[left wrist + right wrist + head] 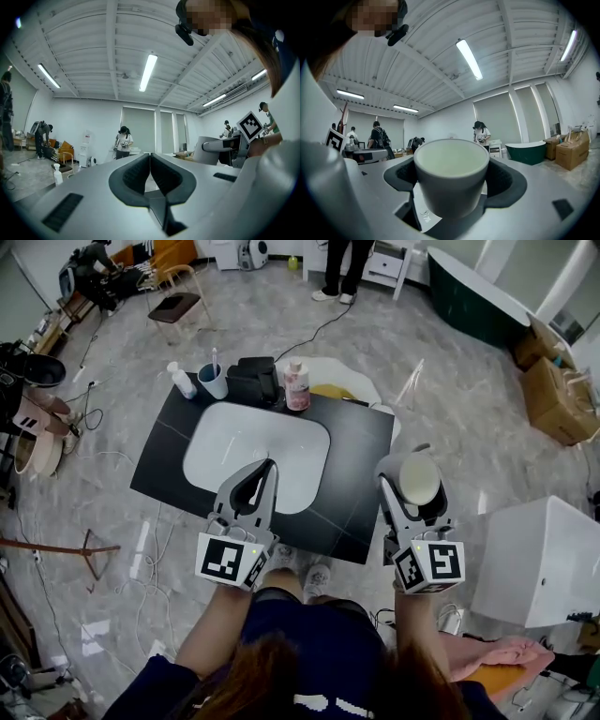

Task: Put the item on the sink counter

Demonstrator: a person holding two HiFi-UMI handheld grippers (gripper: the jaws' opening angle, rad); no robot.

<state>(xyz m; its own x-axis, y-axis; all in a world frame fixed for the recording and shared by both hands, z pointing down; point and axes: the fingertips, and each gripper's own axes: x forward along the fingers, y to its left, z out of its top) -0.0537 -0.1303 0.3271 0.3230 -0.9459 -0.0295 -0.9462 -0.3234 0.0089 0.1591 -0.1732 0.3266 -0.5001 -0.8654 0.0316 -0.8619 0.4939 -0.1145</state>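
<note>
A white cup (419, 477) sits between the jaws of my right gripper (410, 465), which is shut on it above the counter's near right corner. In the right gripper view the cup (451, 176) fills the space between the black pads, its mouth turned toward the camera. My left gripper (263, 468) hangs over the near edge of the white sink basin (225, 437), its jaws shut with nothing between them (150, 161). The black sink counter (361, 451) lies below both grippers.
At the counter's back edge stand a spray bottle (181, 380), a blue cup with a toothbrush (213, 381), a black box (253, 381) and a pink bottle (297, 385). A white cabinet (544, 563) stands to the right, a chair (178, 301) beyond, and cables cross the floor.
</note>
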